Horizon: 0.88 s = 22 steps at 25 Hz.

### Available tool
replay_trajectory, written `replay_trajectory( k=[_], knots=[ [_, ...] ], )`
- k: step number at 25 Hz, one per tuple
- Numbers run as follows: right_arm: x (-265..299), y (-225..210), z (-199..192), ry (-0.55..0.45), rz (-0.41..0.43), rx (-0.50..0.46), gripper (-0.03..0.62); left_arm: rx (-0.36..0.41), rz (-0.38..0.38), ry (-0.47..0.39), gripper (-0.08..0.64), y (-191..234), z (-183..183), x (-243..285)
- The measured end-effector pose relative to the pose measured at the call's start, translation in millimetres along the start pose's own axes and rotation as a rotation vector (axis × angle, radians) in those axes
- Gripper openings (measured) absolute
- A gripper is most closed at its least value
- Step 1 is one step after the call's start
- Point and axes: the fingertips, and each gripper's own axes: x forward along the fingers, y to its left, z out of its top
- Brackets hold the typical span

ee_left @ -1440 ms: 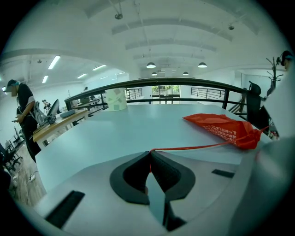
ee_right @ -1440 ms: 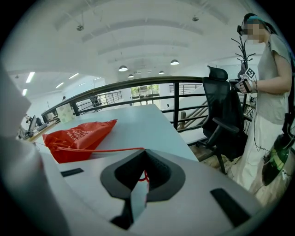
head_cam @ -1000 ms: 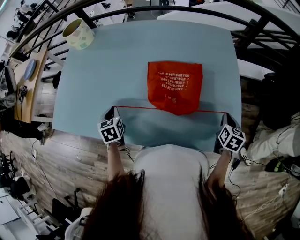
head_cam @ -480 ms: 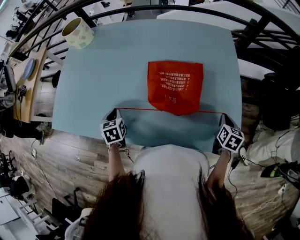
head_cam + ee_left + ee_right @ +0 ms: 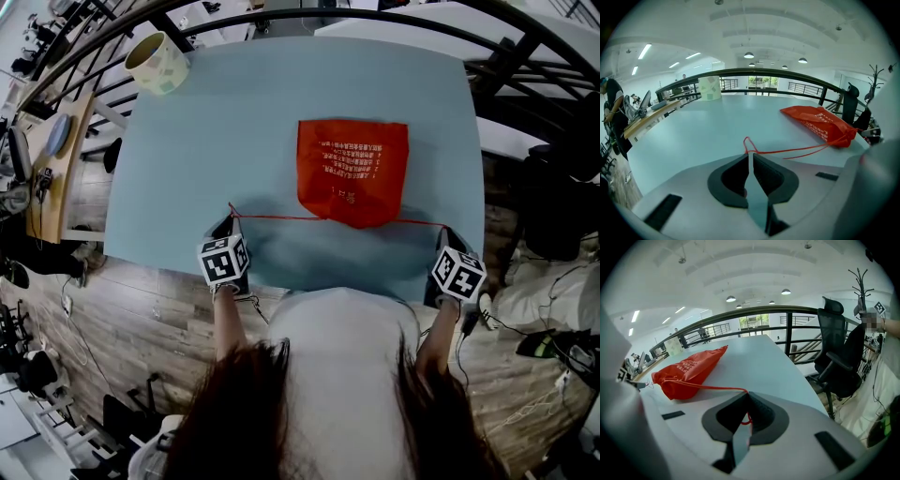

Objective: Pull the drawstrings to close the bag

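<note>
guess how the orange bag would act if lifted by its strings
Probably floppy: the orange bag lies flat and creased on the table, its mouth bunched where the taut drawstrings meet it. Likely light: it shows little bulge. It would probably sag rather than roll.

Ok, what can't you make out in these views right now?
Mouth of the bag: too small in the head view, side-on in both gripper views; fully cinched or not, unclear.
White print on the bag: too small to read anywhere.
How much drawstring is clamped: hidden between the pads of the shut left gripper and right gripper.
Jaws in the head view: covered by the marker cubes.
</note>
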Motion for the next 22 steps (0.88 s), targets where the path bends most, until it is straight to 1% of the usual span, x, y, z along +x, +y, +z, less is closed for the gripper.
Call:
replay_trajectory(
  k=[6, 18, 20, 22],
  knots=[
    [-3, -1, -5, 0.018, -0.014, -0.006, 0.026, -0.003, -0.008, 0.002, 0.02, 1, -2, -2],
    [-14, 3, -21, 0.059, 0.004, -0.028, 0.029, 0.004, -0.051, -0.016, 0.021, -13, -3, -11],
    [-15, 4, -26, 0.07, 0.012, -0.028, 0.039, 0.0, -0.055, -0.023, 0.021, -13, -2, -13],
    [-17, 4, -30, 0.08, 0.02, -0.028, 0.061, -0.001, -0.062, -0.032, 0.021, -14, 0, -17]
  ],
)
